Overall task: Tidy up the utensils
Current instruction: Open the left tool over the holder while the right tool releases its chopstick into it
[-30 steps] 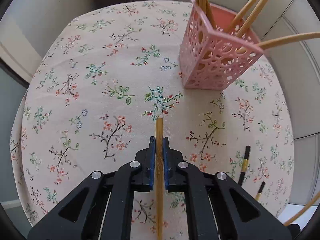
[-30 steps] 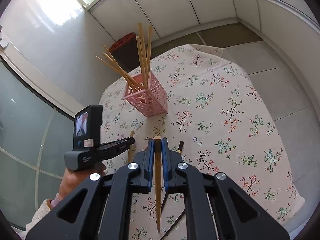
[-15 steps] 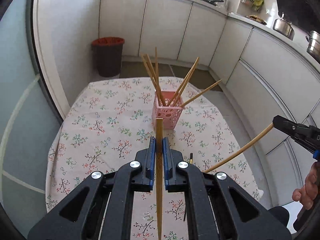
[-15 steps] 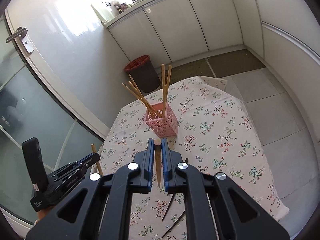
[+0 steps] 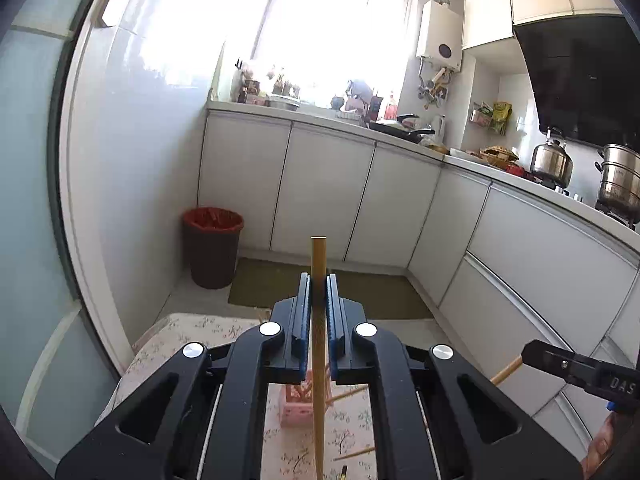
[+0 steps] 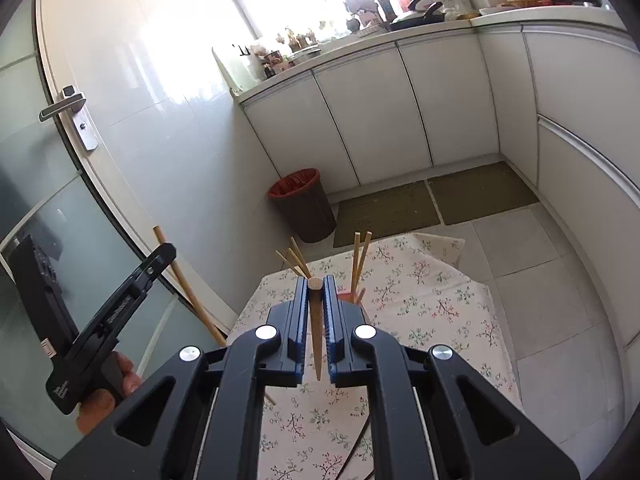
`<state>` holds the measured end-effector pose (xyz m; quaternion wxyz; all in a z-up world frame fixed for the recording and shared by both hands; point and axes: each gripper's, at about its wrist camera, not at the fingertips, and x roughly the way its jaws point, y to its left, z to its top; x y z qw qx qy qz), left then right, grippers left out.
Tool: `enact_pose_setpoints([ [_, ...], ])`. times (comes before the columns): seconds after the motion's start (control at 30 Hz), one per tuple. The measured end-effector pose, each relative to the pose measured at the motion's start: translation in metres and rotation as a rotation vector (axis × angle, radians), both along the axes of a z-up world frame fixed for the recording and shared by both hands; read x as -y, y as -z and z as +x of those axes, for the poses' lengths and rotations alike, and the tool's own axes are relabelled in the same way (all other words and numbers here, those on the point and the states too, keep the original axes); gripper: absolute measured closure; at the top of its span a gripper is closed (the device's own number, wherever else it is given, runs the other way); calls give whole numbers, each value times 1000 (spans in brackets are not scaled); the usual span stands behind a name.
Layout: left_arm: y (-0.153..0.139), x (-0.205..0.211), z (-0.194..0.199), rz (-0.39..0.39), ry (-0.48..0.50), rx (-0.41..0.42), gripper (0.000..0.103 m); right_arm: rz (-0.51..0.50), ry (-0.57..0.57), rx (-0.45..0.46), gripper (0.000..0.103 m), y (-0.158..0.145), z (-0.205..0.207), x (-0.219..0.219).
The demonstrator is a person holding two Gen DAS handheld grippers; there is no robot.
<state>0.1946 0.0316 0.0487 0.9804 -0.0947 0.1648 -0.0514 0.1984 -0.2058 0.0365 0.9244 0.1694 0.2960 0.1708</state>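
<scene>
My left gripper (image 5: 319, 280) is shut on a bamboo chopstick (image 5: 319, 344) that runs up between its pads. It is raised high above the table. The pink perforated holder (image 5: 296, 404) with several chopsticks stands far below it. My right gripper (image 6: 315, 284) is shut on another bamboo chopstick (image 6: 316, 332), also raised above the table. The holder's chopsticks (image 6: 356, 260) poke out just behind its fingertips. The left gripper shows at the left of the right wrist view (image 6: 160, 258); the right gripper shows at the right of the left wrist view (image 5: 532, 354).
The table carries a floral cloth (image 6: 420, 304). Loose dark-tipped chopsticks (image 6: 356, 444) lie on it near the front. A red-lined bin (image 6: 302, 204) stands by the white cabinets (image 6: 380, 108). A glass door (image 6: 48, 184) is at the left.
Both grippers have lifted and tilted up with their chopsticks; the views swung from the table top to the kitchen wall and cabinets. Both stay shut.
</scene>
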Motion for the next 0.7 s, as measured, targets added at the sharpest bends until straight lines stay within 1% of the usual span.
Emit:
enact_pose_setpoints([
  [0.1, 4, 8, 29, -1, -21, 35, 97, -6, -12, 31, 95, -8, 12, -1],
  [0.17, 14, 10, 51, -21, -34, 40, 97, -8, -21, 39, 95, -10, 21, 0],
  [0.27, 31, 13, 80, -27, -65, 50, 97, -15, -27, 40, 95, -8, 34, 0],
  [0.37, 51, 19, 105, -3, -91, 60, 97, -10, -29, 30, 95, -3, 49, 0],
  [0.47, 73, 22, 116, 23, -100, 79, 96, 1, -30, 25, 95, 1, 62, -1],
  [0.53, 88, 22, 120, 36, -92, 66, 95, 11, -32, 26, 95, 1, 70, -3],
  [0.57, 93, 21, 120, 42, -86, 56, 91, 15, -33, 28, 95, 0, 73, -4],
  [0.63, 94, 12, 114, 16, -86, 57, 62, 14, -32, 36, 95, -2, 80, -8],
  [0.7, 83, -5, 96, -30, -107, 104, 54, 13, -25, 43, 95, -3, 88, -12],
])
